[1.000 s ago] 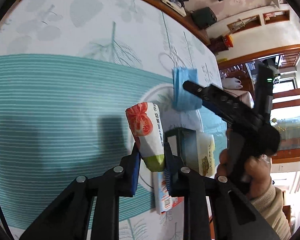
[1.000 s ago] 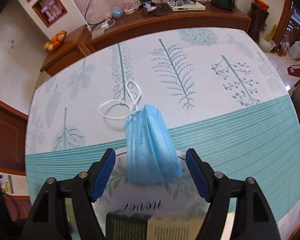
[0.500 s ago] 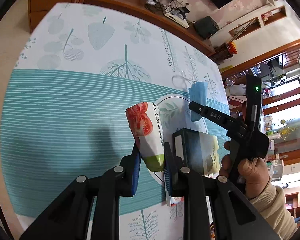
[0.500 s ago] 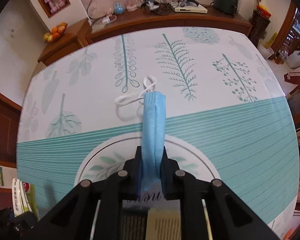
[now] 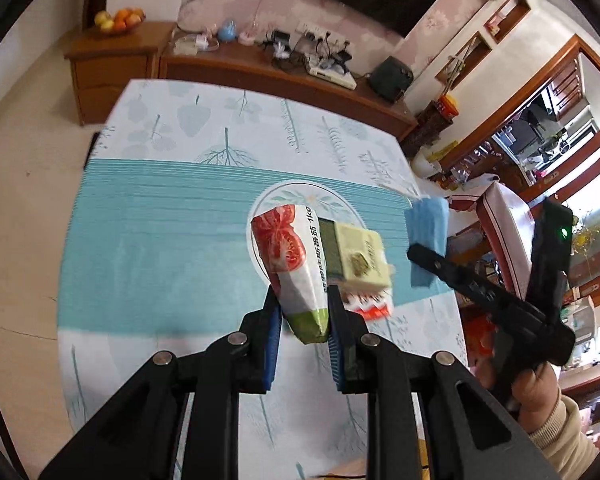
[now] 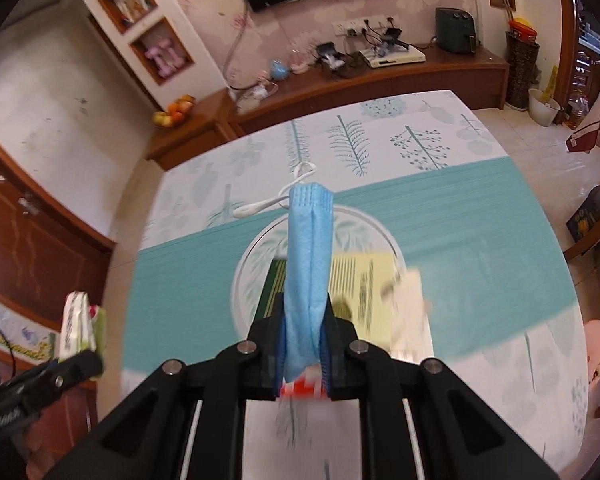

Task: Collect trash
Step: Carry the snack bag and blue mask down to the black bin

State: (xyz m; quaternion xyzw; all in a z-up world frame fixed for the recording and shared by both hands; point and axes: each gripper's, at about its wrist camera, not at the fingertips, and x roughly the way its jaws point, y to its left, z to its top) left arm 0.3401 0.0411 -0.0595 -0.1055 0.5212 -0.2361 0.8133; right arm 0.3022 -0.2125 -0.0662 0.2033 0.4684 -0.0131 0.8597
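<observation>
My left gripper [image 5: 303, 312] is shut on a white packet with a tomato picture [image 5: 290, 258], held high above the table. My right gripper [image 6: 303, 330] is shut on a folded blue face mask [image 6: 308, 256] whose white ear loops [image 6: 278, 200] dangle from its far end. In the left wrist view the right gripper [image 5: 422, 256] sits at the right, gripped by a hand [image 5: 538, 394], with the mask [image 5: 427, 240] hanging from it. In the right wrist view the left gripper [image 6: 82, 364] and its packet [image 6: 76, 326] show at the lower left.
A green and cream box [image 5: 356, 256] lies on the table [image 5: 160, 240] over a red and white packet [image 5: 370, 306]. A wooden sideboard [image 5: 260, 76] with a fruit bowl [image 5: 116, 20] and electronics stands beyond the table. A chair [image 5: 504, 224] stands at the right.
The right gripper closed on the blue mask and lifted it off the table. Both grippers rose and drew back, so the table looks smaller and more of the room shows.
</observation>
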